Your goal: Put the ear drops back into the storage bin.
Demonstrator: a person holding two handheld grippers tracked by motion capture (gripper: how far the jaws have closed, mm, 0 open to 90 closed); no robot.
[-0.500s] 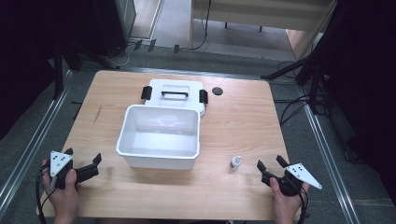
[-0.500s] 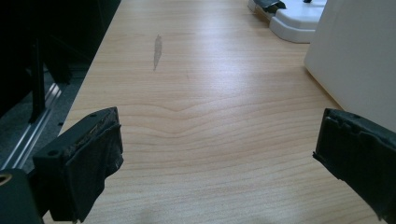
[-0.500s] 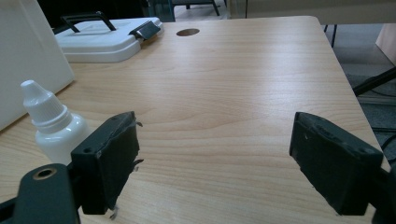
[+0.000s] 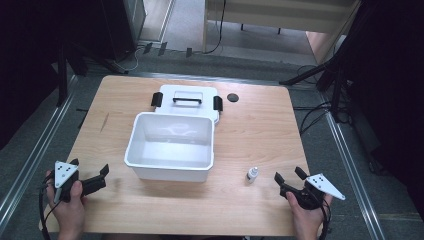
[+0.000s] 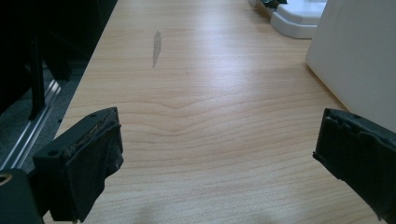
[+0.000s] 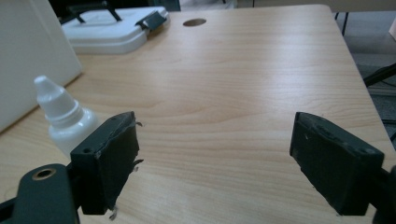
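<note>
1. The wooden table (image 4: 260, 130) takes up the middle of the high view, with a small dark round hole (image 4: 232, 97) toward its far edge, at about one o'clock from the table's centre.
2. The white bin (image 4: 170, 150) stands open and upright near the table's centre, nothing visible inside it.
3. The white lid (image 4: 187, 100), with a black handle and black side clips, lies flat at twelve o'clock from the bin, touching or just behind its far wall.
4. The left gripper (image 4: 90, 177) rests at the table's near edge, at about eight o'clock from the bin, held in a hand; its jaws stand spread, with bare wood between them in the left gripper view (image 5: 215, 149).
5. The right gripper (image 4: 287, 179) sits at about four o'clock from the bin, also in a hand; its jaws are spread wide and hold nothing (image 6: 212, 154).
6. The small white dropper bottle (image 4: 252, 174) stands upright between the bin and the right gripper, at nine o'clock from that gripper, near it but apart; in the right gripper view the bottle (image 6: 65, 119) shows just beyond one jaw, outside the gap.
</note>
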